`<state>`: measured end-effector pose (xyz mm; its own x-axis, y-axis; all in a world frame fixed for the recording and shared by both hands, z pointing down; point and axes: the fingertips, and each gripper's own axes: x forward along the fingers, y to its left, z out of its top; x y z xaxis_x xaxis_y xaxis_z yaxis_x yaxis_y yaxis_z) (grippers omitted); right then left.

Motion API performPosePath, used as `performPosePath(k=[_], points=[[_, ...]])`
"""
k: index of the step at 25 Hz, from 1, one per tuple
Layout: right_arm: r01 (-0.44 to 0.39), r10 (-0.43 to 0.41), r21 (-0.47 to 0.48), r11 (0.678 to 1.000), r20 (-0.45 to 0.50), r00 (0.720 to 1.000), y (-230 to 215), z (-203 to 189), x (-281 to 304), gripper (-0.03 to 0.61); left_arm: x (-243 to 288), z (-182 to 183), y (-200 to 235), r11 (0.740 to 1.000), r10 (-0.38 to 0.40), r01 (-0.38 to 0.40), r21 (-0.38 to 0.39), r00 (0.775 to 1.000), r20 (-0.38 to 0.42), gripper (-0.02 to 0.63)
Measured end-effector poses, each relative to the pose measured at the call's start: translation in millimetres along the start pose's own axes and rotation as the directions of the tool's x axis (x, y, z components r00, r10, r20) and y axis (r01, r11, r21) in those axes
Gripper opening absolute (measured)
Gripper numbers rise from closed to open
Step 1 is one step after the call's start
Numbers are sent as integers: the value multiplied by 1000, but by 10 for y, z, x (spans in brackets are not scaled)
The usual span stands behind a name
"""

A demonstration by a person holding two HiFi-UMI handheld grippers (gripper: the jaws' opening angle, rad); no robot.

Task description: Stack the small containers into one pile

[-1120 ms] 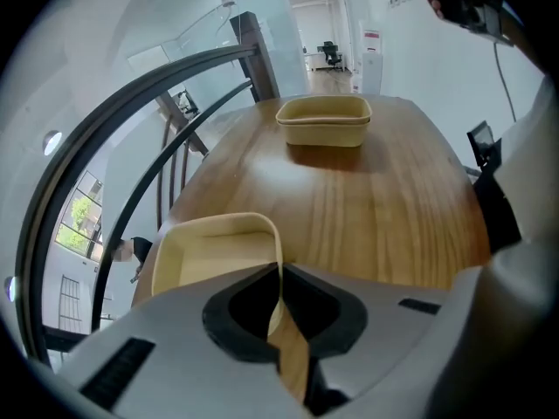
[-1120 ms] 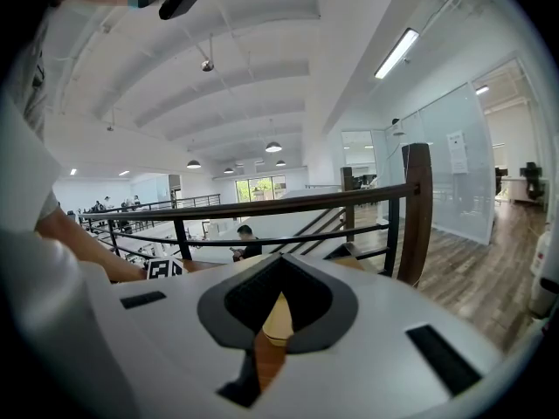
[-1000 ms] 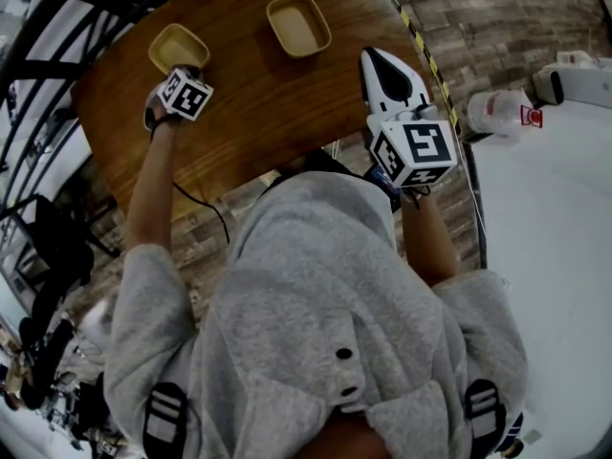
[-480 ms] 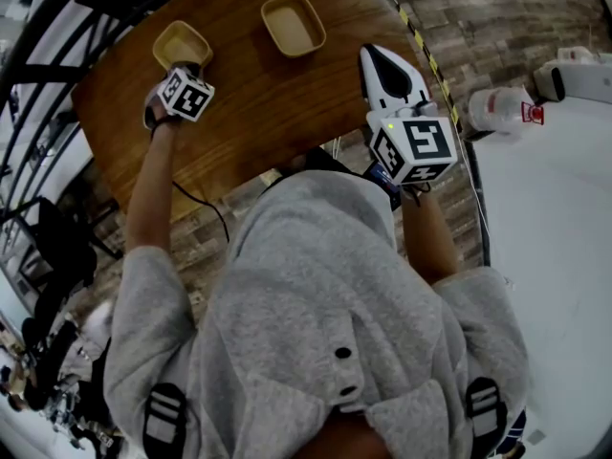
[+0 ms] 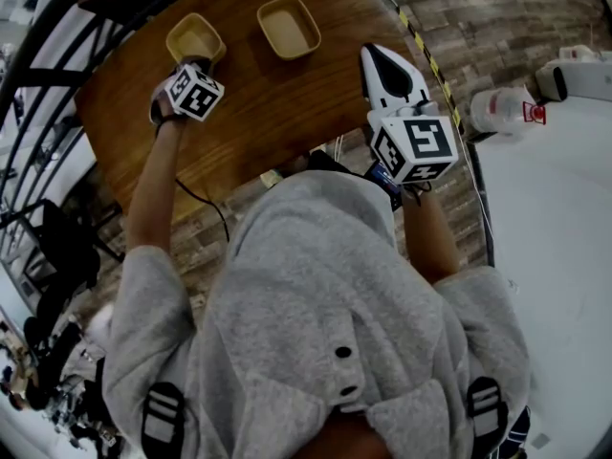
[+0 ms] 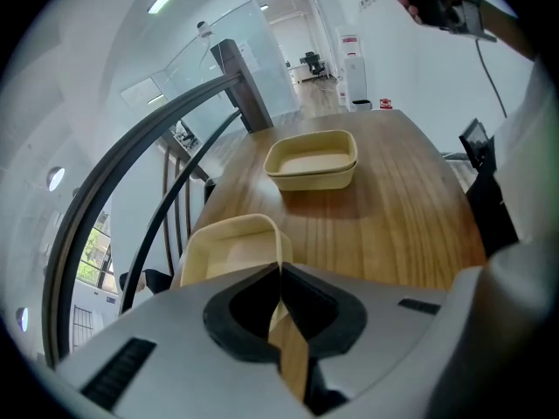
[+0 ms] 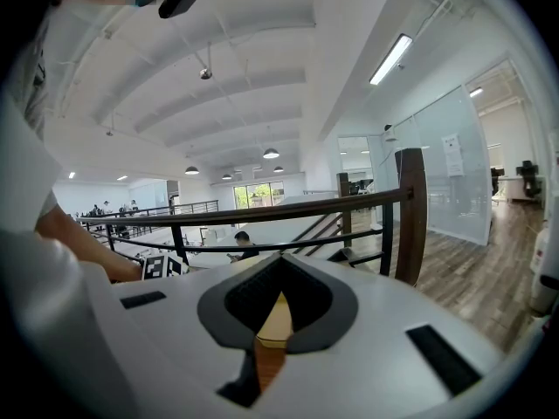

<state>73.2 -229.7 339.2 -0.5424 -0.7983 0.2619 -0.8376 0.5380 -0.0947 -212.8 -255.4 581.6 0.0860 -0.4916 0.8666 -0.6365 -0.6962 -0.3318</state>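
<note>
Two small tan containers are on the wooden table. My left gripper is shut on the near wall of the left container; in the left gripper view its jaws pinch that container's rim. The second container stands free a short way to the right, farther along the table. My right gripper hovers over the table's right edge, shut and empty; in the right gripper view the jaws meet with nothing between them.
A black metal railing runs along the table's left side. Right of the table are a brick-patterned floor, a white surface and a white jug. A black cable hangs near the table's front edge.
My left gripper has carried its container a little to the right, closer to the second container. The right gripper has stayed put.
</note>
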Motion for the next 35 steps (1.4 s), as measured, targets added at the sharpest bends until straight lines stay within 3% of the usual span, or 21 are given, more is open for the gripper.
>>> performPosePath(k=[19, 35], points=[[31, -32, 21, 999, 41, 999, -438, 42, -284, 11, -129, 1221, -568, 988, -54, 37, 147, 992, 115, 21], [53, -56, 49, 997, 56, 997, -987, -5, -432, 11, 22, 1902, -1038, 976, -118, 95, 197, 987, 109, 21]])
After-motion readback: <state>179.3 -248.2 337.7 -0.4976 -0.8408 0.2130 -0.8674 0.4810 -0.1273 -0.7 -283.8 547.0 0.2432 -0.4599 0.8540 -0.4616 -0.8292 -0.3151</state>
